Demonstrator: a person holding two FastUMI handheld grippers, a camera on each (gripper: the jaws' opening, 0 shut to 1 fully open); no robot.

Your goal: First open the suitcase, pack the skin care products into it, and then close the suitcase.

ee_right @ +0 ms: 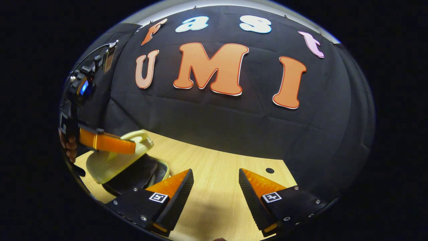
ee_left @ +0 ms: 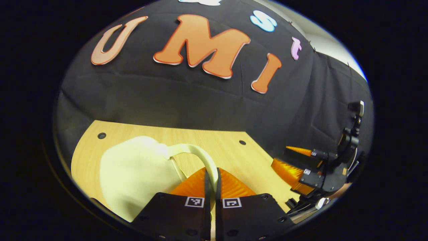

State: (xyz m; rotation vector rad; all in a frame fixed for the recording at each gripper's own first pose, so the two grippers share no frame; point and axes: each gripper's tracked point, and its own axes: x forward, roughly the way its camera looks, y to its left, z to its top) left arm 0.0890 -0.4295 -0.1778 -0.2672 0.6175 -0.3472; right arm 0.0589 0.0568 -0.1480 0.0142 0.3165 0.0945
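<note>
Two fingers of the left hand-held gripper [ee_left: 211,180] clamp the suitcase [ee_left: 133,174] handle (right hand-held gripper [ee_right: 215,182] spread).

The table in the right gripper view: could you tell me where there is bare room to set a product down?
The bare table runs between the open right gripper and the booth wall, out to a hole near the far right. The near left is crowded: the suitcase, its lid tilted up, with the left gripper shut on the handle.

No readable text, label or number on any object
</note>
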